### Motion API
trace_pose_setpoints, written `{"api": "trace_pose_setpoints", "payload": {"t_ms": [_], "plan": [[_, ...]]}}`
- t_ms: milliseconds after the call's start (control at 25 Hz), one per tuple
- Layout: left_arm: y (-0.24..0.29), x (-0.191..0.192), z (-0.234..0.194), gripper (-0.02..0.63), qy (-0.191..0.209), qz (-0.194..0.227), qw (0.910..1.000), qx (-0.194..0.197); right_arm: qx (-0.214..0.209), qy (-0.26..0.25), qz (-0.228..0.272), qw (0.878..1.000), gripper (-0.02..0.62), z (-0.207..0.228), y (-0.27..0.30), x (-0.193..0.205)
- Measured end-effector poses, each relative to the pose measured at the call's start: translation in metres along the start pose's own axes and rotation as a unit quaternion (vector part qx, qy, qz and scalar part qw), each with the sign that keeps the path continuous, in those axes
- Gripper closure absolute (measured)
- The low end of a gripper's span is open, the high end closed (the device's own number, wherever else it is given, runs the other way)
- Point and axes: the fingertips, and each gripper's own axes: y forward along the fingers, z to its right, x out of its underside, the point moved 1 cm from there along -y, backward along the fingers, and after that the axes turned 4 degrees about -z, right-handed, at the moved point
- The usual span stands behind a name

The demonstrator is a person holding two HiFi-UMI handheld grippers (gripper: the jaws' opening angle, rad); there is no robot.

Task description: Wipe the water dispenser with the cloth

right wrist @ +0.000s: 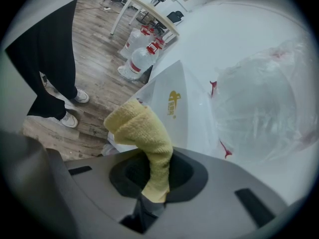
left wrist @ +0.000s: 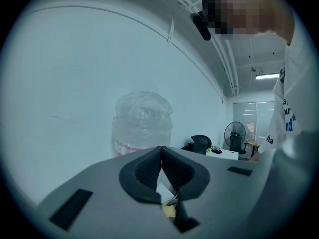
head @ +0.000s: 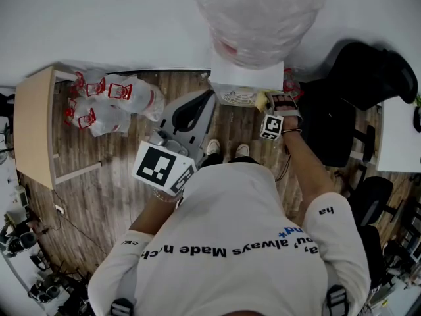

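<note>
The water dispenser [head: 245,76] stands upright against the white wall [head: 99,18], directly ahead of the person. Its inverted bottle [head: 256,15] is wrapped in clear plastic and sits on top, so the long axis runs floor to ceiling and any wipe of the body would probably travel up and down a tall white panel. The cloth [right wrist: 142,131] is a yellow towelling strip pinched at its lower end between the jaws of the right gripper [right wrist: 154,171]. Its folded free end sticks forward toward the panel that carries a small yellow logo. The right gripper view cannot settle whether the cloth is touching that panel or just short of it. In the head view this gripper is at the dispenser's front right corner, just beside the body, and it is the nearer of the two. The left gripper [left wrist: 161,156] has its jaws pressed together on nothing. It is held closer to the person, off the dispenser's left front, and points up at the bottle. Judging from this, the wipe falls to the right side, with the dispenser ahead and slightly left of the cloth.
</note>
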Motion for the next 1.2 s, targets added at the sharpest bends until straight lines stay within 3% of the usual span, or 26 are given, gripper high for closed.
{"api": "trace_pose_setpoints", "payload": {"t_ms": [320, 480, 1200], "plan": [[-0.004, -0.001, -0.004, 0.586, -0.002, 0.001, 1.0, 0.001, -0.015, 0.022, -0.031, 0.999, 0.537, -0.006, 0.001, 0.017], [-0.007, 0.001, -0.008, 0.586, -0.003, 0.001, 1.0, 0.001, -0.021, 0.034, -0.021, 0.999, 0.535, -0.009, -0.005, 0.007], [-0.042, 0.007, -0.049, 0.586, -0.01, -0.001, 0.9993, -0.037, -0.027, 0.008, 0.059, 0.998, 0.535, -0.016, -0.006, -0.118]]}}
